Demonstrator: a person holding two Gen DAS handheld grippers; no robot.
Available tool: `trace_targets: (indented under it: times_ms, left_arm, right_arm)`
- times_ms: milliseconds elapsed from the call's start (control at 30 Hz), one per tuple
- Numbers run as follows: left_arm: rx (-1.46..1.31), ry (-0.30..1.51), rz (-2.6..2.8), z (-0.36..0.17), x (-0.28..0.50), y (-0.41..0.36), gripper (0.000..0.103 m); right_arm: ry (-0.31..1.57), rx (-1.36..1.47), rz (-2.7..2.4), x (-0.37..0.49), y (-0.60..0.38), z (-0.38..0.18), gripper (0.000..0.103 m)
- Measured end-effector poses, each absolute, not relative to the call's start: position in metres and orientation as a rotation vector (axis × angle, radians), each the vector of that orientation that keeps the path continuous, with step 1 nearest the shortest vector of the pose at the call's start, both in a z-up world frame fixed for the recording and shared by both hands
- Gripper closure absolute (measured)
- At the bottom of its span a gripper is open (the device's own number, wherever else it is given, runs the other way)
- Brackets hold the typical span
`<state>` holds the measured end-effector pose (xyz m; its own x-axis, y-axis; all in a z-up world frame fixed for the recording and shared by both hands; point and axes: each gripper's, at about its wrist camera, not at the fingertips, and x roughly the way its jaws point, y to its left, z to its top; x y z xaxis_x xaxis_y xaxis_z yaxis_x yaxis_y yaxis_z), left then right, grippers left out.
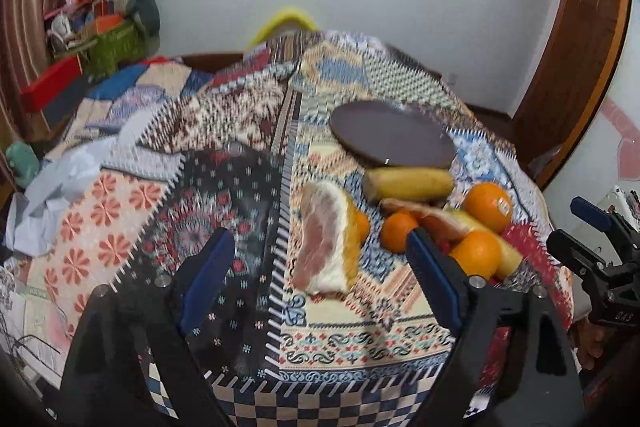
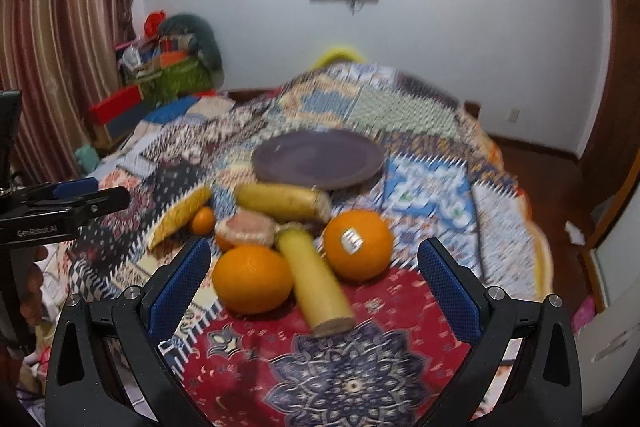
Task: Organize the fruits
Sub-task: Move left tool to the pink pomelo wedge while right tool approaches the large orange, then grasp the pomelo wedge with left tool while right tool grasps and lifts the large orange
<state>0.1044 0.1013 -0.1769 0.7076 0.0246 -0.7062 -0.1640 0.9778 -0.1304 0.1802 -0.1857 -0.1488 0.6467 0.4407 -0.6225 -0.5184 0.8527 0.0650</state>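
Here, taking the dark round plate (image 2: 318, 159) as landmark, the fruit lies in a loose cluster on the patchwork cloth (image 2: 432, 179) just in front of it. Leftmost is the pomelo wedge (image 1: 326, 241), pink flesh up and yellow rind behind. The left tool (image 1: 320, 259) hangs above it, its pads wide apart and gripping nothing. Next come a small mandarin (image 2: 202, 220), a cut grapefruit half (image 2: 246, 227), and a banana piece (image 2: 282, 203) nearly touching the plate's near rim. Then a large orange (image 2: 252, 279), a second banana piece (image 2: 316, 283) and a stickered orange (image 2: 358, 245) sit between the spread, empty pads of the right tool (image 2: 314, 283). To do this well, I'd judge each tool should settle squarely over one fruit, closing gently across its middle; the oranges look prone to rolling.
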Motion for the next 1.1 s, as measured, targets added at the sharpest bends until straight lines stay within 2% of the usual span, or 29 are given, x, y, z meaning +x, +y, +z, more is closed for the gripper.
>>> trace_targets:
  times_ms: [133,233,333,400,600,833,967,1100]
  left_arm:
    - [-0.198,0.823,0.096,-0.193,0.109,0.105,0.016]
    - [-0.188,0.849,0.086,-0.201,0.115,0.104,0.023]
    - [-0.166,0.876,0.078,-0.21,0.123,0.1,0.033]
    - [-0.166,0.897,0.062,-0.216,0.128,0.099,0.044]
    - [-0.16,0.933,0.034,-0.232,0.139,0.096,0.055]
    - [-0.138,0.926,0.035,-0.236,0.141,0.094,0.057]
    - [-0.138,0.925,0.04,-0.236,0.141,0.095,0.059]
    - [-0.133,0.926,0.04,-0.233,0.136,0.094,0.06]
  right_arm:
    - [0.726,-0.129,0.589,0.185,-0.175,-0.163,0.0]
    - [0.753,-0.136,0.615,0.187,-0.165,-0.172,0.001]
    - [0.776,-0.141,0.642,0.19,-0.158,-0.178,0.01]
    - [0.789,-0.14,0.656,0.192,-0.156,-0.18,0.018]
    - [0.826,-0.128,0.694,0.2,-0.15,-0.187,0.028]
    - [0.847,-0.136,0.721,0.202,-0.14,-0.196,0.029]
    - [0.844,-0.158,0.698,0.202,-0.137,-0.197,0.04]
    - [0.858,-0.127,0.7,0.205,-0.143,-0.196,0.041]
